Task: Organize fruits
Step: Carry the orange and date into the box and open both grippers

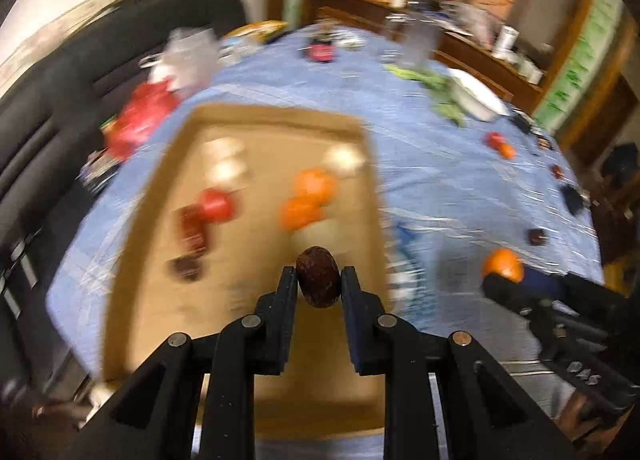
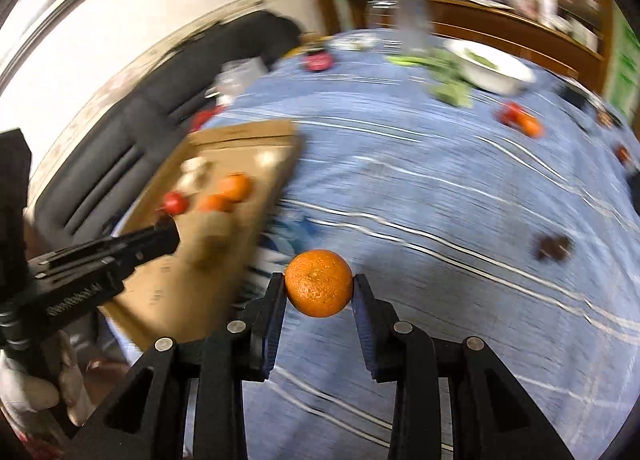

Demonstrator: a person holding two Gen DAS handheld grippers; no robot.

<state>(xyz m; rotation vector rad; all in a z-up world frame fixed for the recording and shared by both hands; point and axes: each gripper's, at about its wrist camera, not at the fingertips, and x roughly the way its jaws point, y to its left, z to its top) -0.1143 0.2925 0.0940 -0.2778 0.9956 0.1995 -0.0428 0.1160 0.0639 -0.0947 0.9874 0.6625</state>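
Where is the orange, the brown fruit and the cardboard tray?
orange point(image 2: 319, 283): right wrist view, peel's middle.
brown fruit point(image 1: 318, 282): left wrist view, its wrinkled front.
cardboard tray point(image 1: 276, 115): left wrist view, far rim.

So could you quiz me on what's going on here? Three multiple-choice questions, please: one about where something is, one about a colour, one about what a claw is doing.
1. Where is the cardboard tray?
A. on the blue tablecloth
B. on the sofa
C. on the floor

2. What colour is the fruit in the right gripper?
A. green
B. orange
C. purple

3. What is the left gripper doing?
A. hanging open with nothing in it
B. pressing on the white bowl
C. gripping a dark brown fruit

Answers:
1. A, the blue tablecloth shows around the tray's sides.
2. B, the orange sits between the two fingers.
3. C, the dark brown fruit is pinched between its fingers, above the tray.
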